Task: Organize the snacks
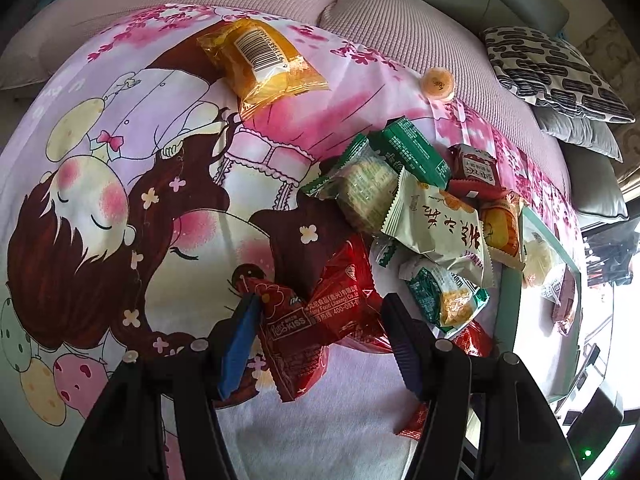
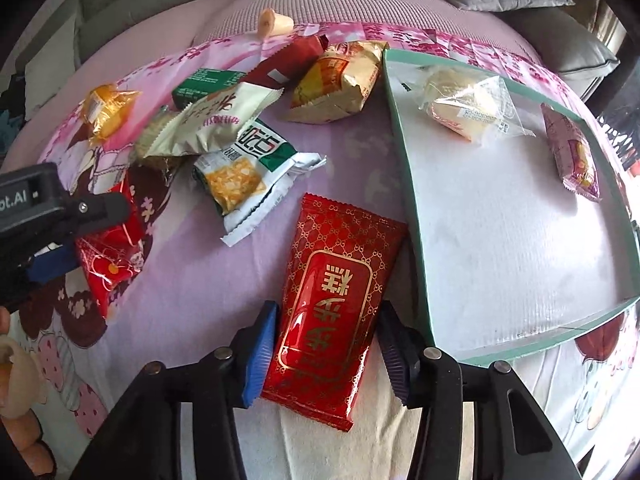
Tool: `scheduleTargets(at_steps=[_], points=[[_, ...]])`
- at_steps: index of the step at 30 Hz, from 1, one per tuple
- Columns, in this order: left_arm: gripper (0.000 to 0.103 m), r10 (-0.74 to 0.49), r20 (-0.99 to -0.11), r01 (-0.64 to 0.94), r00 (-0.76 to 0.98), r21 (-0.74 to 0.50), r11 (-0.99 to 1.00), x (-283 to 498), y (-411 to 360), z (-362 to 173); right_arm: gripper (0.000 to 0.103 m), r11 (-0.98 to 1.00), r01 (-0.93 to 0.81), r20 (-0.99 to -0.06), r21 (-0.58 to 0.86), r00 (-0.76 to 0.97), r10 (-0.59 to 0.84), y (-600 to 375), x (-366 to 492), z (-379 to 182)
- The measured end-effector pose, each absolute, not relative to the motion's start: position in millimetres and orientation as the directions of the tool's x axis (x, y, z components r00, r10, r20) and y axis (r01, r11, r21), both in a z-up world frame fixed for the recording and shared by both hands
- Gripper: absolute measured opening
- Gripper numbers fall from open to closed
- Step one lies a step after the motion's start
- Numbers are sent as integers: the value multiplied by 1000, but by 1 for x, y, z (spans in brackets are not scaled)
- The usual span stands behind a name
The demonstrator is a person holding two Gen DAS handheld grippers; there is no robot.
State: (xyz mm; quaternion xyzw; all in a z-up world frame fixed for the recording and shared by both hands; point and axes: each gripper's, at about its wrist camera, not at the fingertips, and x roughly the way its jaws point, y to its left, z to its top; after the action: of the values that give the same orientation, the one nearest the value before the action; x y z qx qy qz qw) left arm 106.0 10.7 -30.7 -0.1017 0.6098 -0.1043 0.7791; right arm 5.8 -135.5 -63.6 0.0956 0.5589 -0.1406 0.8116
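My left gripper (image 1: 320,312) is open, its jaws either side of a red Kiss snack packet (image 1: 316,320) lying on the cartoon blanket (image 1: 120,200); it also shows in the right wrist view (image 2: 64,240). My right gripper (image 2: 326,328) is open around a red gold-patterned packet (image 2: 332,300) lying flat beside the shallow green-rimmed tray (image 2: 500,280). The tray holds a clear-wrapped pastry (image 2: 468,112) and a pink packet (image 2: 572,160). A pile of packets (image 1: 420,208) lies right of the left gripper.
A yellow packet (image 1: 264,60) and an orange jelly cup (image 1: 438,82) lie farther back. A patterned cushion (image 1: 552,68) and grey cushions sit at the sofa's right. A green-white cracker packet (image 2: 248,176) and a gold packet (image 2: 340,80) lie left of the tray.
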Motion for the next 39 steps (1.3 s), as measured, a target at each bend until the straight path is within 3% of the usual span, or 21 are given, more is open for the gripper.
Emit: scheduleTargets(at_steps=[19, 39], points=[[56, -294, -916, 40, 273, -294, 955, 103, 19, -17, 50, 940, 339, -888, 49, 446, -115, -141, -8, -17], [55, -396, -860, 19, 322, -413, 911, 99, 34, 7, 50, 919, 368, -847, 143, 526, -79, -154, 9, 0]])
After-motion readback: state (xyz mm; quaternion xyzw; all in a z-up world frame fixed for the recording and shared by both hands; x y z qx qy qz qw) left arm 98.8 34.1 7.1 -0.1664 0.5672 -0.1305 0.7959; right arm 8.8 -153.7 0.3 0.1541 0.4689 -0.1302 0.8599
